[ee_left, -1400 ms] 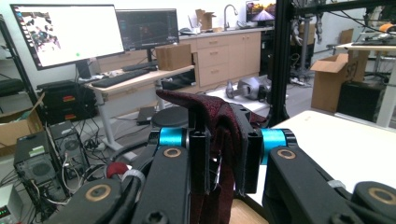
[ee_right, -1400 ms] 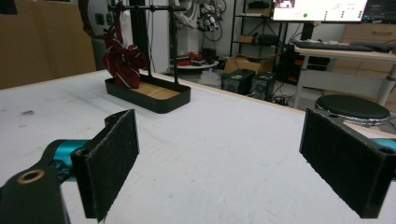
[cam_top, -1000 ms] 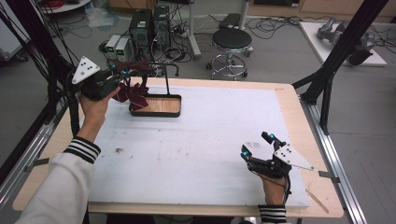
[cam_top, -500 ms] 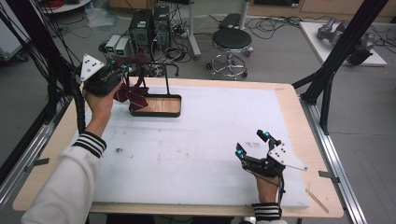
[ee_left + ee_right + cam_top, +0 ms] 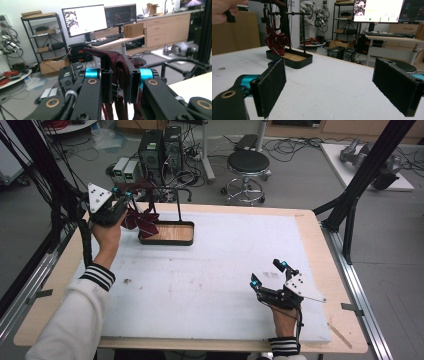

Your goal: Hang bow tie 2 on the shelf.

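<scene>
— High view first: what is the left gripper [image 5: 121, 196] doing?
— It is clenching a dark red striped tie [image 5: 140, 220] at the far left corner of the desk [image 5: 310, 227]. The cloth is bunching between its jaws and hanging down below them, so its long axis is running roughly vertical, the loose end pointing down toward the wooden tray [image 5: 172, 233] of the black stand [image 5: 179, 207].
— And in the left gripper view?
— The tie [image 5: 117, 65] is sitting pinched between both pads, spilling over the top and trailing beneath.
— The right gripper [image 5: 270, 272]?
— It is resting released, jaws wide apart, well away from the tie [image 5: 275, 41], which is hanging ahead of it to its left.
</scene>
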{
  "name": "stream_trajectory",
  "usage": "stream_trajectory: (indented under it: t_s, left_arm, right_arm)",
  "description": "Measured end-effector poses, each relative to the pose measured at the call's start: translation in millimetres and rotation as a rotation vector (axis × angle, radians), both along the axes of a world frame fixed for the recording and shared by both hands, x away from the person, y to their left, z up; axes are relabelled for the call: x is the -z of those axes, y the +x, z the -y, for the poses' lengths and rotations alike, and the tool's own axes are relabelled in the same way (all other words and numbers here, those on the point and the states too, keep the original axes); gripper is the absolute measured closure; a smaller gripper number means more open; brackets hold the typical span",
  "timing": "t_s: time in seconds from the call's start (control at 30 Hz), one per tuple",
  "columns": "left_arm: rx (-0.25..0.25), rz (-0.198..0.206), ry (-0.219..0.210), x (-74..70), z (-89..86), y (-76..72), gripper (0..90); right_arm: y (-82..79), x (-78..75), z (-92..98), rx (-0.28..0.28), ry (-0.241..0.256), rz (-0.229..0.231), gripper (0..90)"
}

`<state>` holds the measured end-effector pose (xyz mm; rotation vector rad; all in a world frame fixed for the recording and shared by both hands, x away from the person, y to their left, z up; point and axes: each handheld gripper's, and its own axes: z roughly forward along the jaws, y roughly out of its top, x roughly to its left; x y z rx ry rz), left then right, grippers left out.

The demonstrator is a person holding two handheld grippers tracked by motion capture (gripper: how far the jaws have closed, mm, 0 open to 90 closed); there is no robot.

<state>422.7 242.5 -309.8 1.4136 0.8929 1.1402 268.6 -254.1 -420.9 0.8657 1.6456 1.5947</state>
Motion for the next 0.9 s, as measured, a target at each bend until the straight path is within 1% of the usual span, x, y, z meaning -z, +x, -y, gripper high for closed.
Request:
stream_trajectory:
  t_s: [0.07, 0.17, 0.2, 0.27, 0.3, 0.33, 0.37, 0.43, 0.5, 0.53, 0.57, 0.6, 0.67, 0.77, 0.8, 0.9]
  left_arm:
    - [-0.011, 0.003, 0.020, 0.8, 1.0, -1.1, 78.9]
    - [-0.026, 0.017, 0.042, 0.9, 2.9, -4.2, 78.9]
    - [-0.035, 0.021, 0.050, 1.1, 3.2, -5.1, 79.0]
    - [-0.039, 0.018, 0.050, 1.6, 1.6, -6.7, 79.0]
    - [-0.050, 0.018, 0.056, 2.0, 0.7, -7.8, 79.0]
    - [-0.052, 0.019, 0.054, 2.4, -0.5, -8.7, 79.0]
    - [-0.051, 0.018, 0.051, 3.0, -1.5, -9.7, 79.0]
    - [-0.064, 0.021, 0.070, 3.9, -2.6, -11.8, 79.0]
    - [-0.067, 0.021, 0.072, 4.8, -3.8, -13.6, 79.1]
    - [-0.077, 0.021, 0.089, 5.3, -3.5, -14.1, 79.0]
    - [-0.081, 0.021, 0.095, 5.8, -3.1, -14.2, 79.1]
    - [-0.075, 0.019, 0.092, 6.1, -2.6, -13.9, 79.0]
    - [-0.073, 0.022, 0.104, 6.8, 0.2, -13.5, 79.0]
    - [-0.066, 0.024, 0.109, 7.5, 4.8, -12.7, 79.0]
    - [-0.062, 0.025, 0.101, 7.9, 6.1, -12.1, 79.0]
    - [-0.049, 0.019, 0.099, 8.9, 8.2, -10.3, 79.0]
  right_arm:
    - [0.1, 1.9, 0.1, 0.002, 0.000, -0.010, 11.0]
    - [0.8, 3.6, 0.9, 0.003, -0.004, -0.006, 11.0]
    - [0.5, 3.6, 0.7, 0.003, -0.001, -0.011, 11.0]
    - [0.8, 3.5, 0.9, 0.002, -0.003, -0.005, 11.0]
    - [0.9, 3.6, 0.8, 0.002, -0.004, -0.004, 11.0]
    - [0.3, 3.7, 0.2, 0.002, 0.000, -0.014, 11.0]
    - [0.6, 3.8, 0.1, 0.001, -0.002, -0.013, 11.0]
    - [1.3, 4.3, 0.0, 0.000, -0.006, -0.010, 11.0]
    - [1.1, 4.6, -0.6, -0.002, -0.003, -0.018, 11.0]
    - [1.2, 4.7, -0.8, -0.003, -0.003, -0.018, 11.0]
    - [1.3, 4.8, -1.0, -0.004, -0.005, -0.016, 11.0]
    - [1.3, 4.9, -1.1, -0.003, -0.007, -0.016, 11.0]
    - [1.6, 4.8, -1.1, -0.002, -0.010, -0.008, 11.0]
    - [1.0, 4.7, -1.0, -0.003, -0.004, -0.015, 11.0]
    - [1.0, 4.7, -0.9, -0.003, -0.004, -0.015, 11.0]
    - [1.1, 4.9, -0.8, -0.004, -0.003, -0.017, 11.0]
